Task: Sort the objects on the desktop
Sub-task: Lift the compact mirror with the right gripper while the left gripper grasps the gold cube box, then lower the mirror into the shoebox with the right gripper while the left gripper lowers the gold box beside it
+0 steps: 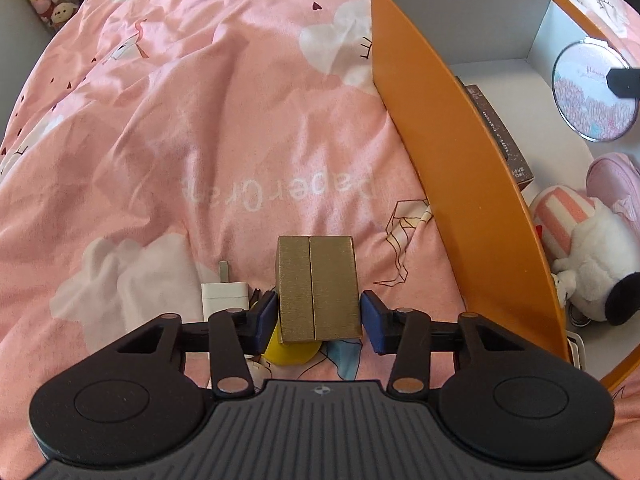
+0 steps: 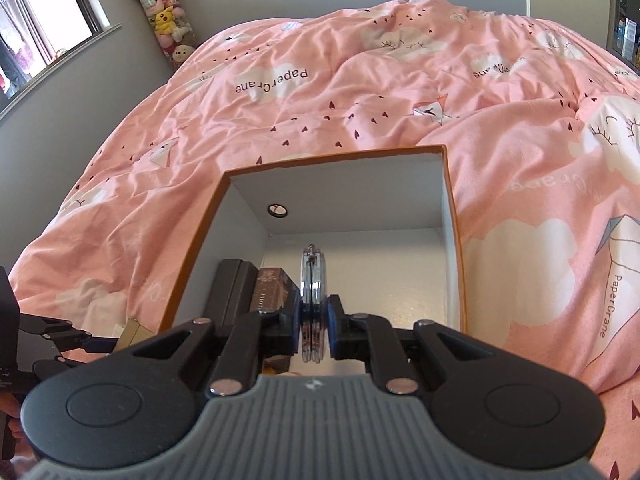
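My left gripper [image 1: 319, 314] is closed on a small gold box [image 1: 318, 288], its blue pads on both sides, holding it over the pink duvet just left of the orange box [image 1: 452, 152]. A white charger plug [image 1: 224, 294] and a yellow object [image 1: 290, 350] lie under and beside it. My right gripper [image 2: 314, 326] is shut on a round compact mirror [image 2: 313, 292], held edge-on above the inside of the orange box [image 2: 192, 256]. The mirror also shows in the left wrist view [image 1: 592, 92]. The left gripper and gold box [image 2: 134, 334] show at the right wrist view's lower left.
Inside the orange box lie a brown carton [image 1: 504, 136], a black case [image 2: 232, 288], a plush dog [image 1: 592, 256] and a pink item [image 1: 616, 180]. The rumpled pink duvet [image 1: 200, 140] surrounds everything. A tube of plush toys [image 2: 164, 12] stands by the wall.
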Demonstrator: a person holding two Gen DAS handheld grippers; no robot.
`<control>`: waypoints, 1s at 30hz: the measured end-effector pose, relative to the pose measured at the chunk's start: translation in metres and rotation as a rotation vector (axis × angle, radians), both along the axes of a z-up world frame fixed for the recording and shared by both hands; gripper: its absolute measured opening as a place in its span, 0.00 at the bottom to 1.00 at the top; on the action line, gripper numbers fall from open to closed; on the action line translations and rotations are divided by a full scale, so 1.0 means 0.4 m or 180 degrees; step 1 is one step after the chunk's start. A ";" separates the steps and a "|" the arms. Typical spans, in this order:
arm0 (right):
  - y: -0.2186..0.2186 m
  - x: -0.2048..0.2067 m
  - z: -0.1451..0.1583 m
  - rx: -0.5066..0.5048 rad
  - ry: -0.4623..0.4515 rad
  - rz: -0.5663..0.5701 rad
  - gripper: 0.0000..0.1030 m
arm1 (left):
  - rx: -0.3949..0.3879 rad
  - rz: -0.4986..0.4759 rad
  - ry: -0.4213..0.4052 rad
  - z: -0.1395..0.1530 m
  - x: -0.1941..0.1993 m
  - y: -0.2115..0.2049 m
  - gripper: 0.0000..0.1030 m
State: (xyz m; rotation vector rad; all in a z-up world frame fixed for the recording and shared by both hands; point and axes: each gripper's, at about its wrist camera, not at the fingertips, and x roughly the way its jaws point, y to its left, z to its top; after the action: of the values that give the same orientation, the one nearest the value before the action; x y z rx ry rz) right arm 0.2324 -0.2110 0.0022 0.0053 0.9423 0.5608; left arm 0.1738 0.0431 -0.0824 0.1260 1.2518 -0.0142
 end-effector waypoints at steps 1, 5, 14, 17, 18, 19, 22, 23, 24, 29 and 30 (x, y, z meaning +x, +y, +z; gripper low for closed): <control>-0.002 0.002 -0.004 -0.0003 0.0014 -0.0008 0.13 | -0.0013 0.0009 -0.0006 0.001 0.000 0.002 0.50; -0.009 0.007 -0.018 -0.0006 0.0057 -0.0051 0.13 | -0.0111 0.0068 -0.0048 0.012 -0.010 0.018 0.50; -0.018 0.010 -0.012 0.0057 0.0055 -0.0052 0.14 | -0.0533 0.0239 -0.0552 0.184 -0.035 0.049 0.49; -0.023 0.013 0.005 0.0149 0.0055 -0.0045 0.14 | -0.0725 0.0201 -0.0809 0.262 -0.024 0.032 0.49; -0.025 0.015 0.012 0.0172 0.0045 -0.0038 0.13 | -0.0806 0.0177 -0.0885 0.285 -0.016 0.022 0.49; -0.026 0.015 0.019 0.0183 0.0024 -0.0036 0.13 | -0.0876 0.0138 -0.0949 0.304 -0.008 0.010 0.49; -0.030 0.015 0.037 0.0197 -0.0055 -0.0037 0.13 | -0.1128 -0.0038 -0.1054 0.339 0.025 -0.041 0.49; -0.032 0.016 0.042 0.0213 -0.0068 -0.0040 0.14 | -0.1224 -0.0094 -0.1050 0.341 0.041 -0.058 0.49; -0.035 0.016 0.045 0.0228 -0.0078 -0.0042 0.13 | -0.1305 -0.0137 -0.1037 0.340 0.056 -0.077 0.49; -0.053 0.023 0.034 0.0214 -0.0056 -0.0092 0.13 | -0.1466 -0.0267 -0.0818 0.272 0.129 -0.182 0.49; -0.057 0.026 0.026 0.0224 -0.0018 -0.0109 0.13 | -0.1477 -0.0272 -0.0765 0.255 0.137 -0.192 0.49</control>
State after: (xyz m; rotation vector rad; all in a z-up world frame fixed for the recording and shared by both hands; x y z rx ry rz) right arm 0.2430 -0.2339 0.0126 0.0829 0.9149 0.5617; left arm 0.2286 -0.0339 0.0197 -0.2158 0.9747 -0.3518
